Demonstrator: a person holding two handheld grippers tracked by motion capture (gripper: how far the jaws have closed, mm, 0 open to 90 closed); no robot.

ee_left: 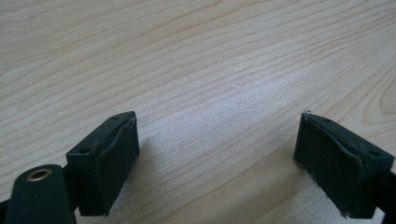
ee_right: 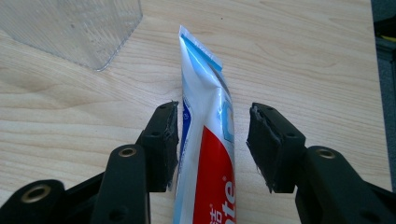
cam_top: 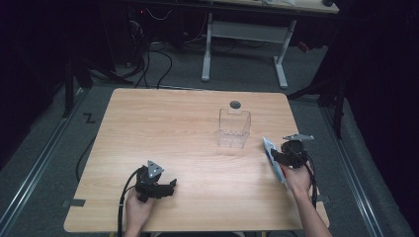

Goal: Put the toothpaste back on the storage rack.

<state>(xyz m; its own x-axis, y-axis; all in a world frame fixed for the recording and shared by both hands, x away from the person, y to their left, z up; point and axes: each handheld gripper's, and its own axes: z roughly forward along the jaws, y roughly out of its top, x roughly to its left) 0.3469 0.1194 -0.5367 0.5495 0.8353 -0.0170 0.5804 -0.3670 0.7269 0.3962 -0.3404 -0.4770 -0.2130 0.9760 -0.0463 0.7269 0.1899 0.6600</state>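
A toothpaste tube (cam_top: 268,146), white and blue with a red band, lies near the table's right edge with its crimped end toward the far side. In the right gripper view the tube (ee_right: 205,140) runs between the jaws of my right gripper (ee_right: 212,144). The left pad touches its edge and a gap shows at the right pad, so the gripper is open. In the high view the right gripper (cam_top: 284,154) sits over the tube's middle. My left gripper (cam_top: 170,187) rests low at the front left, open (ee_left: 217,158), with bare wood between its pads.
A clear plastic box (cam_top: 234,128) stands upright in the table's middle right, just beyond the tube's tip (ee_right: 70,28). A round cable hole (cam_top: 235,104) sits behind it. The wooden table (cam_top: 173,128) ends close to the right of the tube. A white desk frame (cam_top: 247,34) stands beyond.
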